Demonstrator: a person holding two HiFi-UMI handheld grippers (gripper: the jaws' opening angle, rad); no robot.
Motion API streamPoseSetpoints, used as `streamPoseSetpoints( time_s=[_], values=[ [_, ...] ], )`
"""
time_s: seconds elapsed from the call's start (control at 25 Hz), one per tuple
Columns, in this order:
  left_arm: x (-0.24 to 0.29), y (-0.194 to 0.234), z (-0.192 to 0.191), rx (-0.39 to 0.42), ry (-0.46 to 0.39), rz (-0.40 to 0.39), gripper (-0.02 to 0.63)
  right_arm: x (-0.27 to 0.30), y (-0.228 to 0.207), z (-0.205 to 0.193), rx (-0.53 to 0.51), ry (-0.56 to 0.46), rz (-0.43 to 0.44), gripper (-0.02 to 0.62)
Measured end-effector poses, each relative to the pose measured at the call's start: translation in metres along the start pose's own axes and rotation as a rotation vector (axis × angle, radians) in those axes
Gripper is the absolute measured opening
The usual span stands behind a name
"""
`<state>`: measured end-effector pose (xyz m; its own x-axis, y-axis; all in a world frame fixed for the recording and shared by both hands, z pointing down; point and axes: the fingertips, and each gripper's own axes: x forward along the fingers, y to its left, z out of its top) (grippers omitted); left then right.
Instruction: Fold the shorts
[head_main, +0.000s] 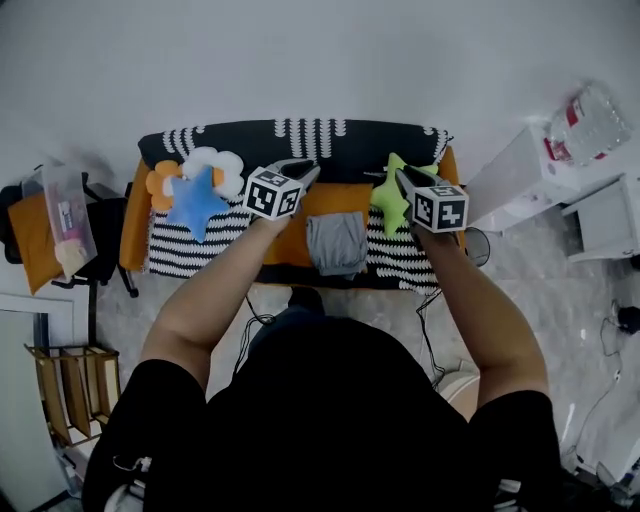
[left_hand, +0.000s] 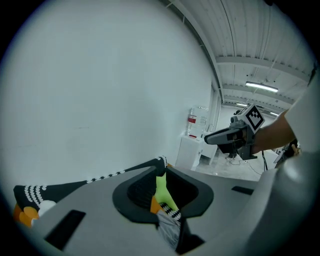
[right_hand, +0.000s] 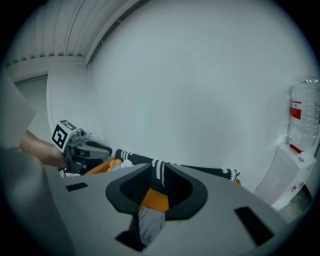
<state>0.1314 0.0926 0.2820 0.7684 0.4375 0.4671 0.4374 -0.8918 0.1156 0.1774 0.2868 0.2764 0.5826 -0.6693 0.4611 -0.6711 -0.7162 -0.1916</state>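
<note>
Both the left gripper (head_main: 303, 170) and right gripper (head_main: 402, 180) were closed, empty; the shorts (head_main: 337, 243) lay below, between them, nearer the left.

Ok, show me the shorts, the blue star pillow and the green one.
grey shorts (head_main: 337, 243), head view, fabric middle.
blue star pillow (head_main: 195, 203), head view, its centre.
green star pillow (head_main: 386, 200), head view, its centre.

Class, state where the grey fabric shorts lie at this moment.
In the head view, the grey fabric shorts lie mid-front on the striped orange-and-black surface, between the blue star-shaped cushion at left and the green star-shaped cushion at right.
</note>
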Motion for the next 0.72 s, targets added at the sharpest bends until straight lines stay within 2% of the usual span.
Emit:
streamPoseSetpoints(
  time_s=[0.44, 0.72],
  values=[
    [-0.022, -0.004, 0.038, 0.025, -0.029, -0.015, 0.058, -0.04, 0.0, 0.045, 0.002, -0.094, -0.032, 0.078],
    [-0.024, -0.016, 0.042, 0.015, -0.029, -0.054, 0.052, -0.053, -0.002, 0.045, 0.019, -0.104, -0.046, 0.078]
  ],
)
